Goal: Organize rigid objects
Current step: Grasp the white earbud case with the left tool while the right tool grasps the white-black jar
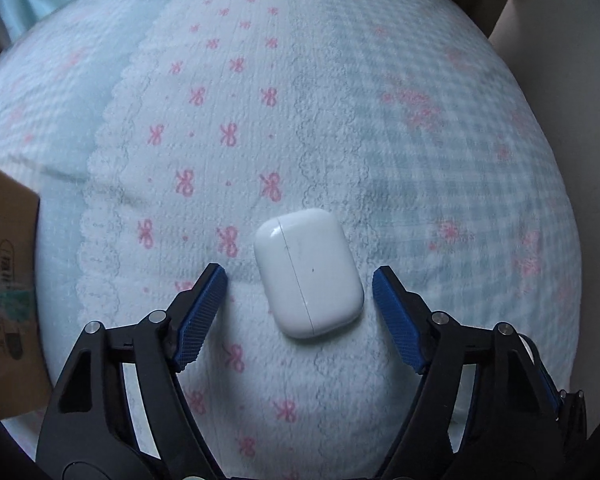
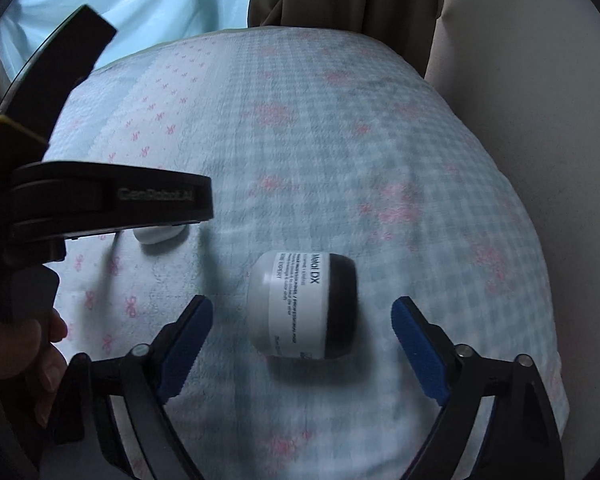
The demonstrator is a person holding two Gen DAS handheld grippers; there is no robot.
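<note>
Left hand-held gripper (image 1: 300, 280) spread around closed earbud case (image 1: 308, 272); right hand-held gripper (image 2: 302, 308) spread around toppled jar (image 2: 304, 306).

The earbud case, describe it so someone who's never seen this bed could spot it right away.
On the fleecy blanket, find the white strip printed with pink bows. The earbud case lies at that strip's right edge, between the open fingers of the left hand-held gripper. It is a small, glossy, all-white rounded box, unlike the nearby jar with its black lid and printed label.
</note>
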